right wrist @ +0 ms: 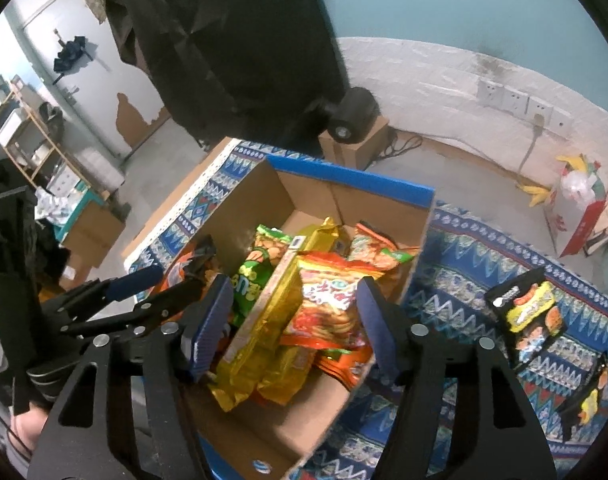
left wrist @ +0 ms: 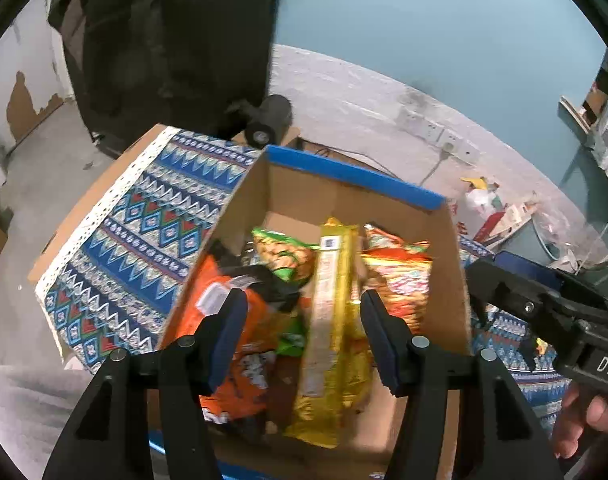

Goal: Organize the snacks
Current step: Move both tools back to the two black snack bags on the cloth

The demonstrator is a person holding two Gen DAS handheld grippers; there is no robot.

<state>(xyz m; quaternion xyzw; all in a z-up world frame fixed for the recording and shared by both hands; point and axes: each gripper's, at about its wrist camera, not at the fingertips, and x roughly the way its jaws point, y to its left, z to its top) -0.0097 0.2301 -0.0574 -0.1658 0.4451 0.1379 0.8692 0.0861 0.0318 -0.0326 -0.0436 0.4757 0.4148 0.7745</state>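
Hanging over a cardboard box (right wrist: 240,216) of snacks, both grippers point steeply down into it.

Left gripper (left wrist: 302,320): fingers apart, nothing pressed between them; below the gap lie the orange bag and the yellow pack.

Right gripper (right wrist: 292,312): fingers apart, clamped on nothing; a red-orange biscuit bag (right wrist: 327,300) lies in the gap beneath, with no pad seen pressing it.

Box: brown card, blue-taped rim, flaps up, standing on a patterned blue cloth (right wrist: 463,264).

Contents, near to far:
- long yellow foil pack (left wrist: 327,320), lengthwise down the middle, its near end propped higher;
- orange bag (left wrist: 228,320) with a black patch, against the left wall;
- red-orange biscuit bags stacked on the right side;
- green bag (left wrist: 284,252), left of the yellow pack, toward the far wall;
- one more orange-and-green bag (right wrist: 375,248) at the far right corner.

Outside the box, right: two black-and-yellow snack packets (right wrist: 531,312) flat on the cloth, well apart from the box.

Beyond: a black cylindrical device (right wrist: 351,116) on a small carton, dark hanging fabric (right wrist: 224,40), wall sockets (right wrist: 515,100) with a plugged cable, and a bag of litter (right wrist: 579,196) on the floor at far right.
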